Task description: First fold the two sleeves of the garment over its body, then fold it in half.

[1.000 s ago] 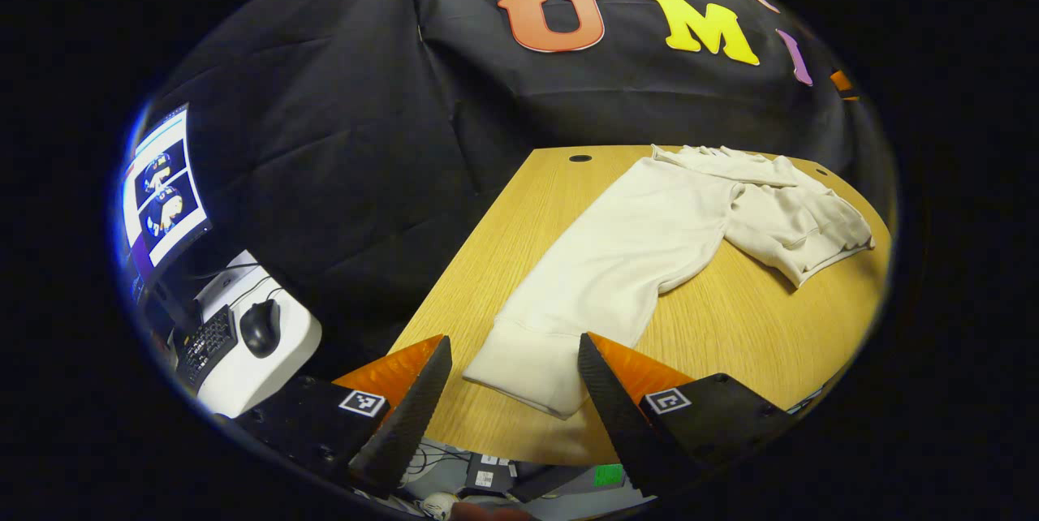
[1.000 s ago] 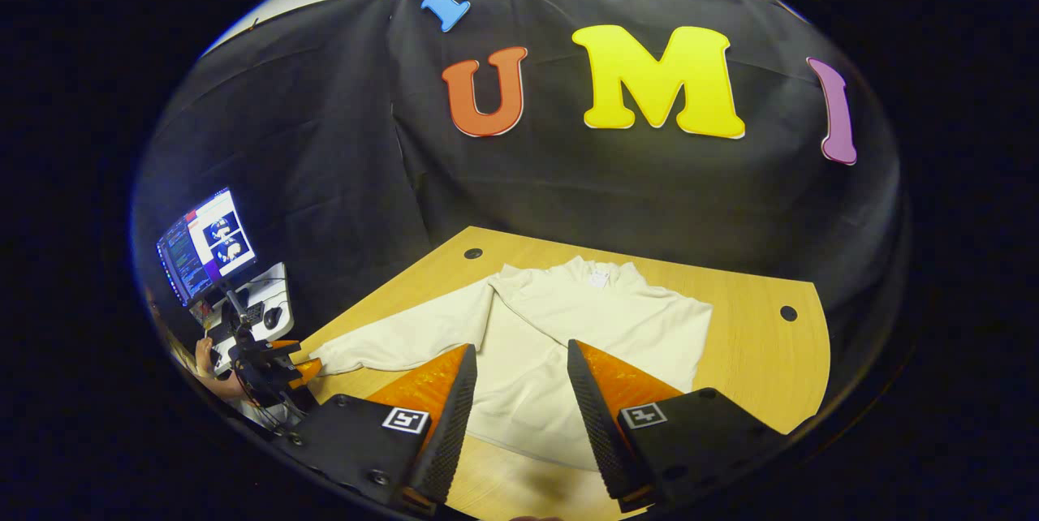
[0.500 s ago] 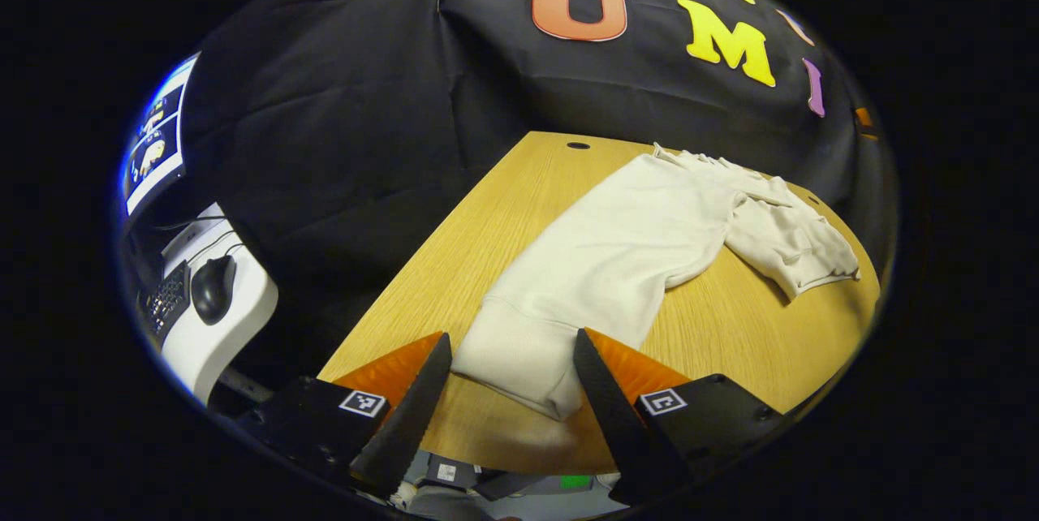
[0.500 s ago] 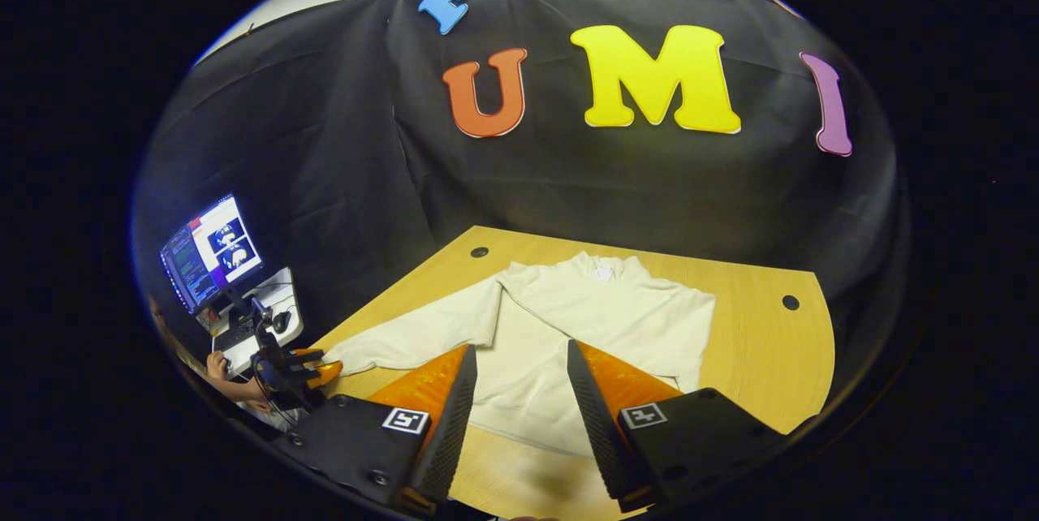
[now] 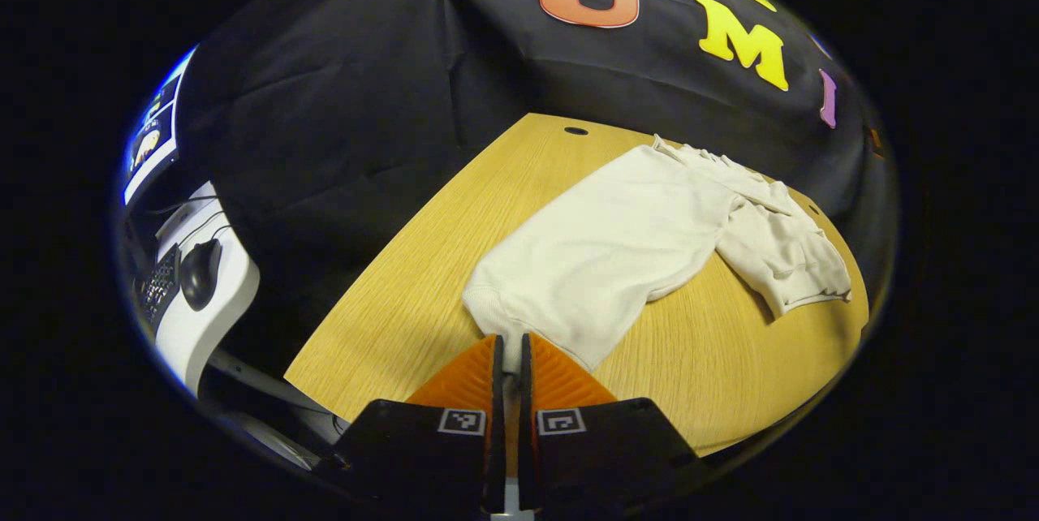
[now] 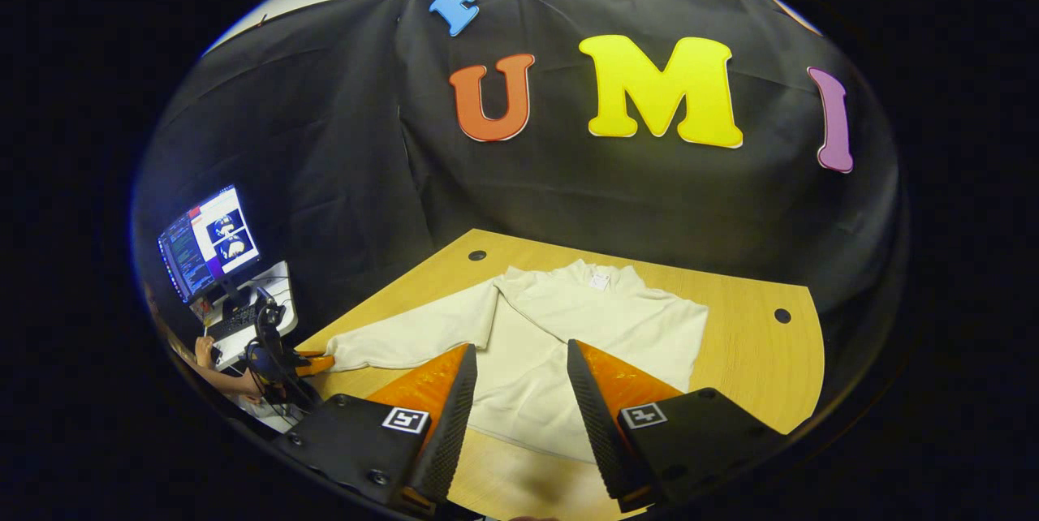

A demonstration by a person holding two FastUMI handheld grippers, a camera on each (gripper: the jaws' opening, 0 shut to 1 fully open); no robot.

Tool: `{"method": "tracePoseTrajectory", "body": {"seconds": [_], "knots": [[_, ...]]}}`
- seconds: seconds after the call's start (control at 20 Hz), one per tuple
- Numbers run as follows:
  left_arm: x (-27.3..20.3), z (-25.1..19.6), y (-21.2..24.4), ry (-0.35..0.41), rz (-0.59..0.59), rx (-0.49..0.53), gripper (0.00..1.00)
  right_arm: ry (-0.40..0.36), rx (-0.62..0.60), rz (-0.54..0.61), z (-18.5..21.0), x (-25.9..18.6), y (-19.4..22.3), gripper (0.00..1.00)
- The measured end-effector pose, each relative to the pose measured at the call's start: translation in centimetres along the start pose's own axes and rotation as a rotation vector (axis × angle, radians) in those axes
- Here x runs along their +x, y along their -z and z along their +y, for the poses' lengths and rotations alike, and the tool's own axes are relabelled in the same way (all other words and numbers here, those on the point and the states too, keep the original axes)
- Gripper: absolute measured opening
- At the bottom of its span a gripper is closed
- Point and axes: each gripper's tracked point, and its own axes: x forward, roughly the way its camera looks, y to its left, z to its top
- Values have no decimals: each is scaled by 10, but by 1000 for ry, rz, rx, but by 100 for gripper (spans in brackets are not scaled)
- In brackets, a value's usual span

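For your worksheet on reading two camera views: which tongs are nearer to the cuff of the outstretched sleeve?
Left. The left tongs are closed at the cuff of the outstretched sleeve. The right tongs hang open above the sweatshirt's body, away from that cuff.

left gripper [image 5: 507,346] now closes on the sleeve cuff [image 5: 495,306], jaws wide a second ago; cuff end looks bunched.

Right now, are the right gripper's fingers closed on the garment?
No: in the right gripper view the right gripper has its fingers spread wide apart above the garment, gripping nothing.
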Motion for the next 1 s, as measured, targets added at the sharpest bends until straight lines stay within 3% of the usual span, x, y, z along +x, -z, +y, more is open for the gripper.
{"method": "tracePoseTrajectory", "body": {"seconds": [0.1,0.2,0.3,0.5,0.55,0.6,0.7,0.8,0.9,0.95,1.0], "knots": [[0,-8,-3,37,19,-10,4,12,21,3,-13,-5,6,70],[-6,-21,-12,74,25,-34,3,16,59,-1,-18,-8,5,66],[-17,-33,-34,93,-11,-48,3,27,84,-16,-28,-11,3,71],[-34,-65,-89,143,-87,-54,3,48,113,-45,-51,-24,0,71],[-36,-74,-102,156,-101,-49,3,51,127,-52,-56,-29,-1,66],[-35,-86,-116,177,-111,-48,3,69,146,-55,-63,-33,-2,71],[-38,-122,-144,252,-130,-41,3,79,192,-88,-72,-44,-13,66],[-38,-158,-177,306,-168,-3,3,93,209,-132,-81,-60,-22,73],[-36,-194,-202,362,-189,33,3,122,213,-174,-96,-77,-31,72],[-34,-213,-216,389,-203,52,3,137,220,-194,-103,-87,-37,67],[-31,-231,-230,419,-214,71,3,155,221,-216,-109,-97,-43,72]]}}
